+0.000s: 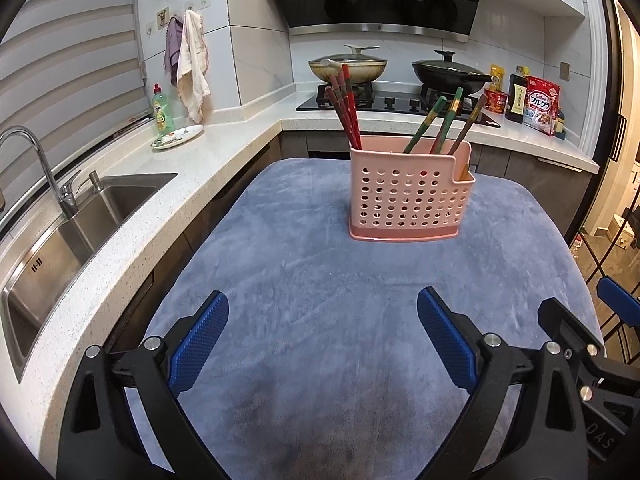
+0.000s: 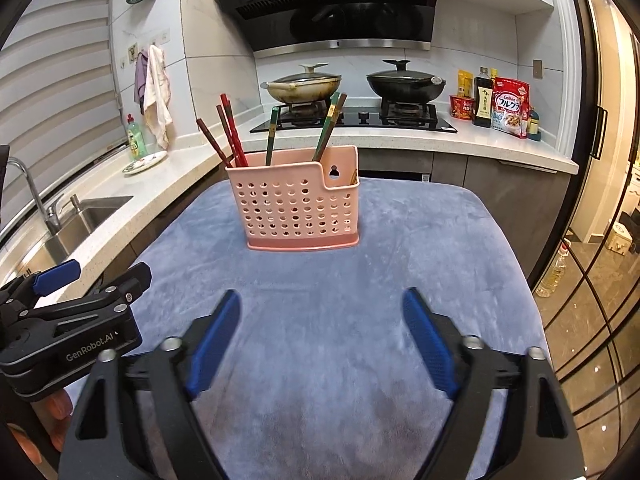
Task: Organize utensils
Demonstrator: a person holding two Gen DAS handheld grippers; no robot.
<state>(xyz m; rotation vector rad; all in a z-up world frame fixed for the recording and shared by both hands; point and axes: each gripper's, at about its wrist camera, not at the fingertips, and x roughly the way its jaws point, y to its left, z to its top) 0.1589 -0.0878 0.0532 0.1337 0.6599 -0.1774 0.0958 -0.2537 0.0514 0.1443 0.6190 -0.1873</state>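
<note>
A pink perforated utensil holder (image 1: 410, 196) stands upright on a blue-grey cloth (image 1: 320, 280); it also shows in the right wrist view (image 2: 298, 208). Red chopsticks (image 1: 346, 110) lean in its left part and green-brown chopsticks (image 1: 444, 122) in its right part; the right wrist view shows the red ones (image 2: 230, 132) and the green ones (image 2: 326, 128) too. My left gripper (image 1: 322, 312) is open and empty, well short of the holder. My right gripper (image 2: 322, 308) is open and empty, also short of it. The left gripper's body (image 2: 72, 320) shows at the right view's left edge.
A steel sink (image 1: 72, 232) with a tap lies left in a white counter. A plate (image 1: 177, 136) and a green soap bottle (image 1: 162, 110) stand behind it. Two lidded pans (image 1: 348, 66) sit on the hob at the back. Food packets (image 1: 540, 106) stand at right.
</note>
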